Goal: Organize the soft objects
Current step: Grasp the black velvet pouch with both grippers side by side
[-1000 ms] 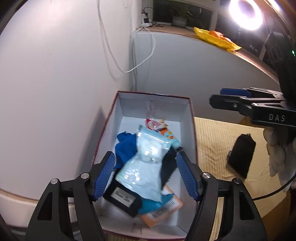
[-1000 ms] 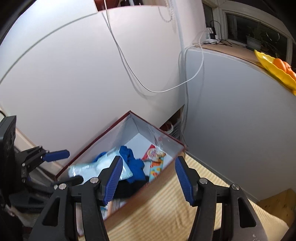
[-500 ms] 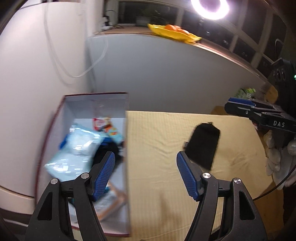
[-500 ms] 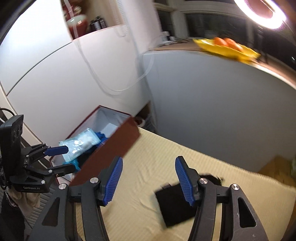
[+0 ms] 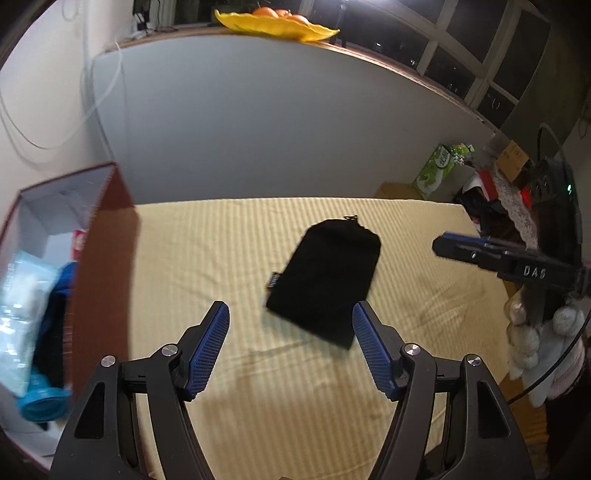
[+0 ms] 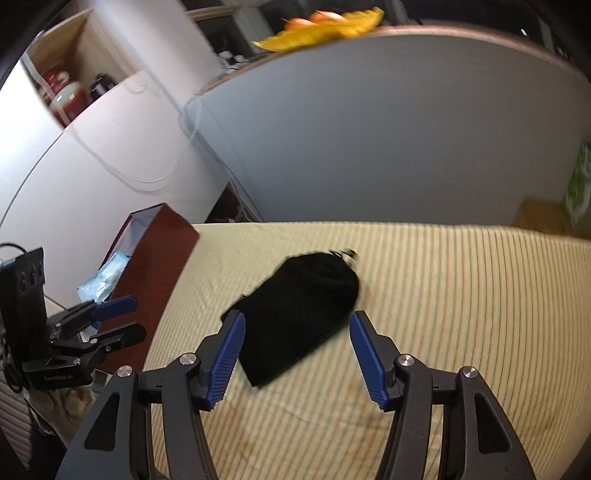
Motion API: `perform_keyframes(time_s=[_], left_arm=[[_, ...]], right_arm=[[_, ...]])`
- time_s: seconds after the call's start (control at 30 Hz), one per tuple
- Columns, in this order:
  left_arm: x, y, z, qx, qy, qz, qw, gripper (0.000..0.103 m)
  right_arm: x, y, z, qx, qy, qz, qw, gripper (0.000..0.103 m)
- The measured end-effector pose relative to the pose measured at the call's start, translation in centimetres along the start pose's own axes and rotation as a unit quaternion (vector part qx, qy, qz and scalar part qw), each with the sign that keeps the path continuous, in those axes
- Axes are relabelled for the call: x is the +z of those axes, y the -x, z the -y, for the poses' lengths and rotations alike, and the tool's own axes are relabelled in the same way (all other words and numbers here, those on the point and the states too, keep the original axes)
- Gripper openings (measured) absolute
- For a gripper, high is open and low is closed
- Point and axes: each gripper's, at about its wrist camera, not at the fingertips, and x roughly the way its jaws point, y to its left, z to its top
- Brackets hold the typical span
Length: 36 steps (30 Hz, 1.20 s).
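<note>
A black drawstring pouch (image 5: 327,278) lies flat on the yellow striped cloth (image 5: 221,240); it also shows in the right wrist view (image 6: 301,314). My left gripper (image 5: 291,328) is open and empty, just short of the pouch. My right gripper (image 6: 297,343) is open and empty, with the pouch's near end between its jaws. A dark red box (image 5: 99,258) at the left holds a clear packet (image 5: 18,295), blue cloth and other items. The box also shows in the right wrist view (image 6: 159,266).
A grey wall panel (image 5: 277,129) runs behind the cloth, with a yellow dish of oranges (image 5: 277,22) on the ledge above. A green carton (image 5: 437,170) and clutter stand at the far right. White cables (image 5: 55,122) hang on the left wall.
Both grippers have swung right, away from the box, and now face the black pouch. Both stay open and empty. The pouch lies where it was.
</note>
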Motion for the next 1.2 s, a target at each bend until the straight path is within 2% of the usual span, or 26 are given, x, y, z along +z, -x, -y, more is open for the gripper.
perform_keyframes(time_s=[0.2,0.5,0.73,1.0,1.2], left_arm=[[0.6,-3.3,0.6,-0.007,0.005,-0.019,0.9998,0.069],[0.7,-7.7,-0.6,0.0,0.015,-0.055,0.9984,0.069],[1.2,-9.4,-1.8,-0.013,0.033,-0.074,0.9967,0.069],[1.1,-10.7,-1.5,-0.009,0.017,-0.087,0.996,0.069],[0.6,-11.3,-0.6,-0.024,0.001,-0.095,0.9952,0.067]], right_arm=[[-0.8,-1.6,2.4,0.013,-0.031,-0.015,0.999,0.055],[-1.3,-5.5,3.4,0.022,-0.054,-0.043,0.997,0.055],[-1.5,-7.6,3.2,0.022,-0.06,-0.056,0.996,0.055],[-1.7,-9.0,2.4,0.026,-0.059,-0.071,0.995,0.055],[-1.9,-10.1,1.9,0.031,-0.063,-0.078,0.995,0.055]])
